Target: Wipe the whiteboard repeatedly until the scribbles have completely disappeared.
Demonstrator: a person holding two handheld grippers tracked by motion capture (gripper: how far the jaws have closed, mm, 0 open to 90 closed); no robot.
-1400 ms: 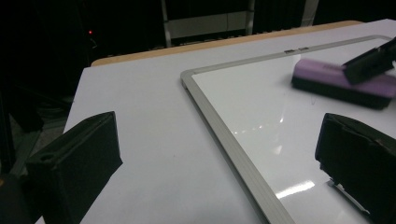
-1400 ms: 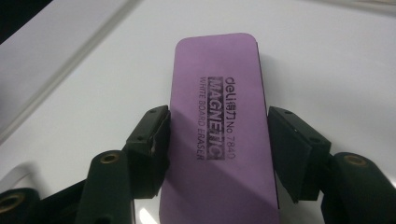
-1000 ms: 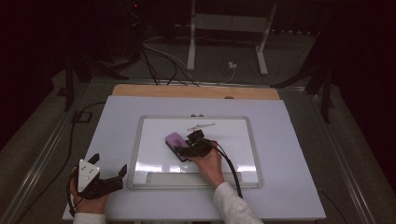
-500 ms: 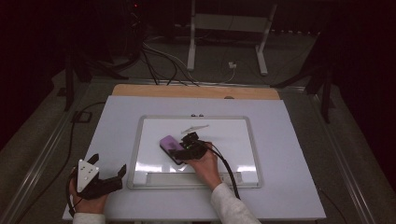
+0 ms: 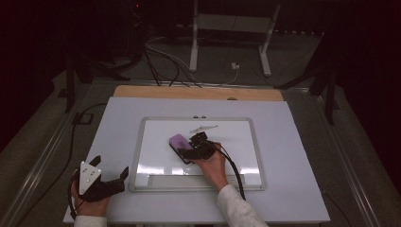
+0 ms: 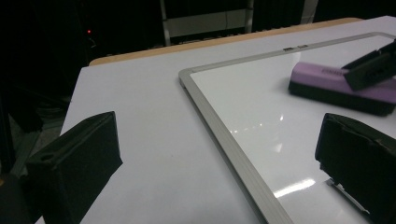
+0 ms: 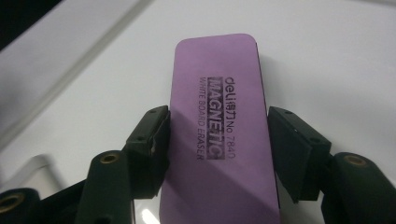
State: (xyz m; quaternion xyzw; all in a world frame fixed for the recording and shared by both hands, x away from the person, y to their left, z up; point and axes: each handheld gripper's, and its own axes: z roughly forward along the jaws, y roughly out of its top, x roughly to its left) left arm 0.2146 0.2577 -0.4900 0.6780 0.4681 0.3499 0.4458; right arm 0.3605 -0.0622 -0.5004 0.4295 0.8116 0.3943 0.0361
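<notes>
High view: a white table top with a wooden strip along its 12 o'clock edge.
Whiteboard: a silver-framed whiteboard lies flat mid-table, glare on it toward 6 o'clock, a faint grey smear toward 12.
Eraser: the purple eraser rests on the board, left of centre; its printed face reads as a magnetic whiteboard eraser.
Right gripper: the right gripper clamps the eraser's long sides, pads pressed on both edges.
Left gripper: the left gripper sits at 7 o'clock, jaws wide apart, nothing between them.
Room: dark floor, cables and a white stand at 12 o'clock.
</notes>
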